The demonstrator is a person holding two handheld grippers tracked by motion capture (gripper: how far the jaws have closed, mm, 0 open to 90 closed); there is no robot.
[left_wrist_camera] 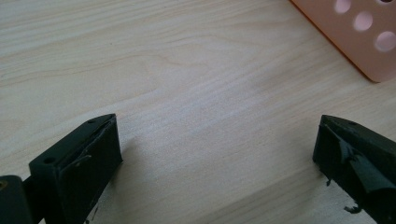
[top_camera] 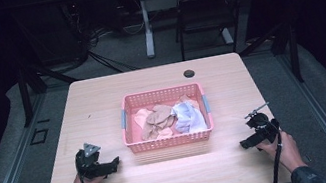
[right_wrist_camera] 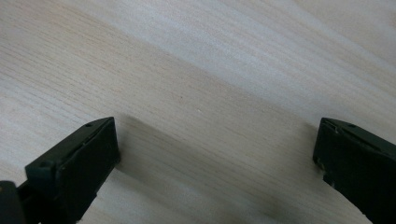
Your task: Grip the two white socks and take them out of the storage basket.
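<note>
The basket (top_camera: 166, 119), pink and perforated, is set at the middle of the table (top_camera: 102, 102) and is filled with crumpled tan, peach and white cloths (top_camera: 170, 118). The left gripper (top_camera: 112, 162) is held low at its near left, the right gripper (top_camera: 244, 144) at its near right; both sets of jaws are spread wide over bare wood.
</note>
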